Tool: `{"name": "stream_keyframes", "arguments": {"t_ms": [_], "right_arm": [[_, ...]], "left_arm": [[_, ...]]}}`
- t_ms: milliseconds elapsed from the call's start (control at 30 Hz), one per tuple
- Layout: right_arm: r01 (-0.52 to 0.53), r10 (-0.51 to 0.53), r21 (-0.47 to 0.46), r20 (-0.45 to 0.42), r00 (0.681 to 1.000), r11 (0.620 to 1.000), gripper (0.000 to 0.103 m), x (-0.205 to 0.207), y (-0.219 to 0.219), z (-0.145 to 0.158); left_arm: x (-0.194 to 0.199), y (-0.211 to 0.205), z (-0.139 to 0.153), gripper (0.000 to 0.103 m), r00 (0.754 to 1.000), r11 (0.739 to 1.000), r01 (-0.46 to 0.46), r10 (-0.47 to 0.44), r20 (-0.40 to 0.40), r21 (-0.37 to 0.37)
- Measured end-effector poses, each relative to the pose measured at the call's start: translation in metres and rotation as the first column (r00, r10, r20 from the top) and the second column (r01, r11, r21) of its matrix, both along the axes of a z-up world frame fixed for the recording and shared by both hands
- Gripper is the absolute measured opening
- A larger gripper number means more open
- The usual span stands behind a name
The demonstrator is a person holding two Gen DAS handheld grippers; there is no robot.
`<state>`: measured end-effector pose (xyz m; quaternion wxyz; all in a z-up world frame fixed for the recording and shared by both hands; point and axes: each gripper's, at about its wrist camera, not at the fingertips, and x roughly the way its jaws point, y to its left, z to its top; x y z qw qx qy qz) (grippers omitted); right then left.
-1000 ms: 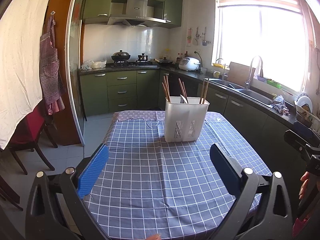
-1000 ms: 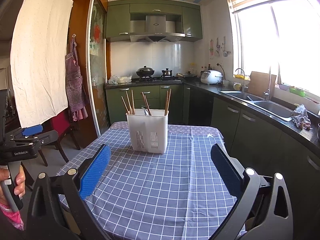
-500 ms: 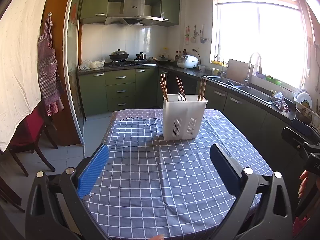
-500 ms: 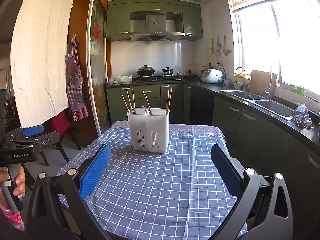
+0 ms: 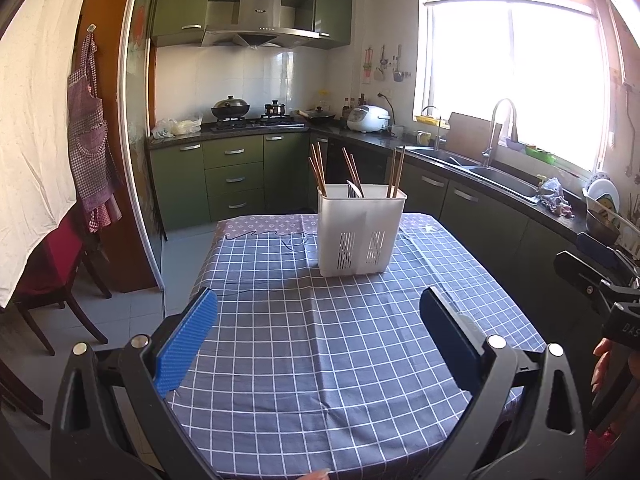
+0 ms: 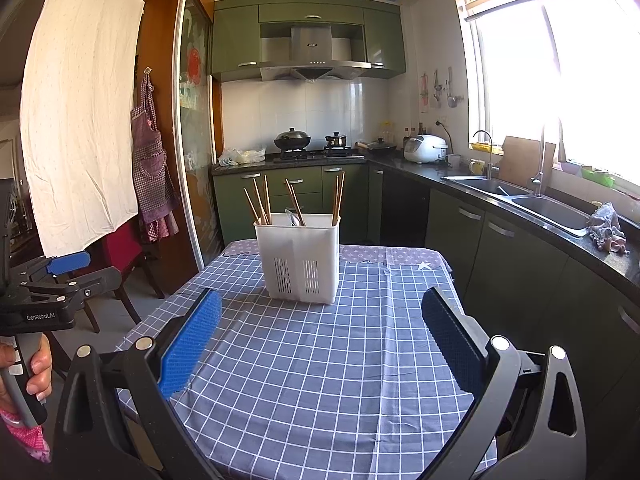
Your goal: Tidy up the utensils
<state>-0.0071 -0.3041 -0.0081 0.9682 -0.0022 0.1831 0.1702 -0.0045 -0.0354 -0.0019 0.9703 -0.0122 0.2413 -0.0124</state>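
- White utensil caddy stands at frame centre on the checked tablecloth, holding chopsticks.
- Left gripper and right gripper: both spread wide, empty.

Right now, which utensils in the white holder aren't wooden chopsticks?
The metal spoons in the utensil holder's middle: short, silvery, barely above the rim, unlike the tall brown chopsticks.

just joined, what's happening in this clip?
A person holds a gripper in each hand over a table with a blue checked tablecloth. Left gripper and right gripper are both open and empty, facing a white utensil holder with wooden chopsticks and some metal cutlery. Nothing is grasped yet.
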Motion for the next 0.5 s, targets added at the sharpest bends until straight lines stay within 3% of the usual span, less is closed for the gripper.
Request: {"name": "stream_keyframes", "arguments": {"t_ms": [500], "right_arm": [[-0.007,0.007,0.002,-0.009,1.000,1.000,0.099,0.0028,0.0020,-0.0012]], "left_arm": [[0.0012,0.0001,-0.0021,0.096,1.000,1.000,0.001,-0.001,-0.007,0.000]]}}
